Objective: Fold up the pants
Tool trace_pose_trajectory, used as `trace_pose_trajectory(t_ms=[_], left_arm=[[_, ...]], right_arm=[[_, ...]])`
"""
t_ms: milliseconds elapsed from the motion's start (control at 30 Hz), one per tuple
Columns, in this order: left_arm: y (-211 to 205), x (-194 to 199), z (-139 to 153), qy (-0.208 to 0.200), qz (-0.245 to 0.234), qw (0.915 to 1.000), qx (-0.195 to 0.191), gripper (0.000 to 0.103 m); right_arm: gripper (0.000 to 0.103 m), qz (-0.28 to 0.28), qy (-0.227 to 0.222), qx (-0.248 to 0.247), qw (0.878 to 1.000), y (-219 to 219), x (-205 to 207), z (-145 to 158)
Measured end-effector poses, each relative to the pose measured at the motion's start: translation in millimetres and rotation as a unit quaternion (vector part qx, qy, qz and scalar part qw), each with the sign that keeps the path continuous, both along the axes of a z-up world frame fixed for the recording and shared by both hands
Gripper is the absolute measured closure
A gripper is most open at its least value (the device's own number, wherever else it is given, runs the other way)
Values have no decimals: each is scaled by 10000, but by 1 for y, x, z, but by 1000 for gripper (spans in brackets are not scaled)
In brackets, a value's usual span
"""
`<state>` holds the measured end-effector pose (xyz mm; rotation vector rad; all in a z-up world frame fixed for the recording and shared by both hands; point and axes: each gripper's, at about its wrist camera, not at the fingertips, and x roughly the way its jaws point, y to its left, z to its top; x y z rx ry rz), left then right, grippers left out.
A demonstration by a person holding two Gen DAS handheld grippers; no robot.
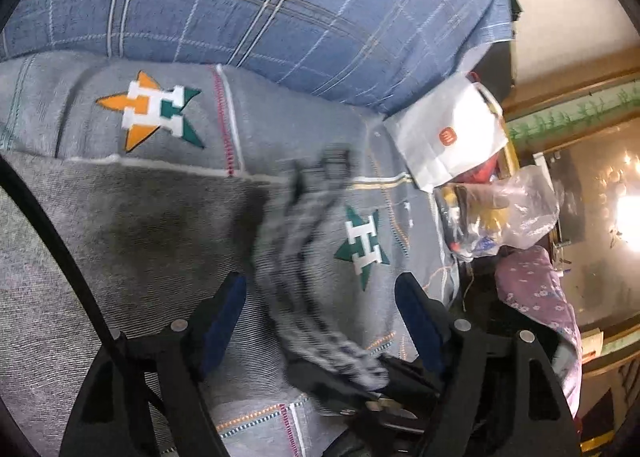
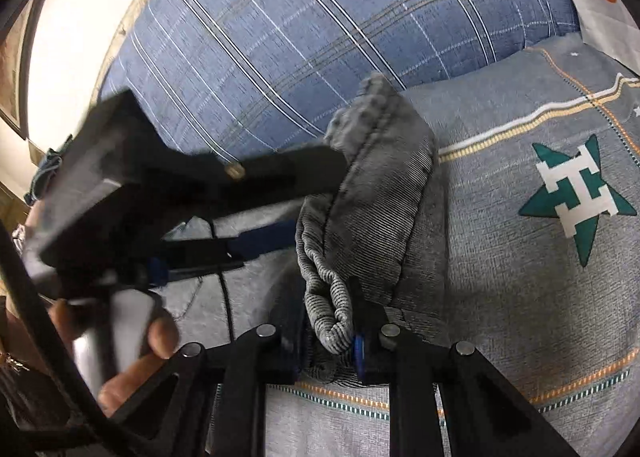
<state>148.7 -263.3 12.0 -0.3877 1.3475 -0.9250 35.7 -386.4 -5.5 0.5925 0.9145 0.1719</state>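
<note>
A grey bedspread (image 1: 280, 113) with star emblems covered the bed, a blue plaid pillow (image 1: 248, 5) at its far end. A pale wall (image 2: 72, 57) stood behind, and lamplight (image 1: 628, 217) glared at the right.

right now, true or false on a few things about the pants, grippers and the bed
1. The right gripper is shut on the pants. True.
2. The left gripper is clamped on the pants. False: its jaws stand open, with blurred grey fabric between them but not pressed.
3. The pillow is blue plaid. True.
4. The bedsheet is plain white. False: it is grey with star emblems and stitched lines.
5. A white paper bag sits beside the pillow. True.
6. The pants are red. False: they are grey ribbed fabric.
</note>
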Motion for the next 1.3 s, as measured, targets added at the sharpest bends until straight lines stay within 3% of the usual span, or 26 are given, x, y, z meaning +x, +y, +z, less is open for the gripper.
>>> trace_pose_trajectory(t_ms=[33, 133, 167, 200, 233, 333, 467, 600, 800, 933, 1000, 1067, 1200, 1300], left_arm=[[0, -1, 1, -50, 14, 10000, 6, 26], [-5, -1, -4, -147, 117, 9985, 518, 27], [-4, 0, -6, -180, 208, 9975, 658, 41], [-4, 1, -7, -211, 256, 9964, 782, 77], [-3, 2, -9, -254, 295, 9942, 998, 91], [13, 1, -5, -289, 423, 9956, 778, 90], [55, -3, 31, -695, 608, 9957, 57, 90], [104, 7, 42, -746, 803, 9940, -63, 90], [176, 30, -8, -369, 1170, 9924, 107, 90], [198, 29, -45, -187, 1449, 9889, -260, 90], [196, 35, -48, -55, 1438, 9893, -239, 90], [193, 36, -41, -173, 1375, 9901, -209, 90], [180, 31, -30, -823, 1300, 9845, 843, 89], [191, 30, -30, -783, 1436, 9826, 881, 82]], right_arm=[[84, 25, 10, -8, 10000, 1, 1, -1], [84, 159, -126, -48, 9998, 8, 2, 4], [84, 254, -181, -63, 9995, 12, 2, 5], [84, 305, -191, -80, 9993, 14, 3, 6], [84, 346, -183, -132, 9991, 17, 3, 5], [84, 392, -213, -188, 9988, 25, 5, 3], [84, 563, -1019, -162, 9931, 49, -4, 29], [84, 872, -1308, -78, 9875, 83, 3, 35], [84, 1346, -938, -72, 9864, 151, 39, -2], [84, 1460, -607, -182, 9873, 175, 60, -36], [84, 1407, -610, -187, 9880, 176, 62, -41], [84, 1354, -699, -100, 9883, 176, 65, -39], [78, 1327, -691, 43, 9887, 174, 65, -46], [71, 1395, -671, -169, 9878, 180, 59, -40]])
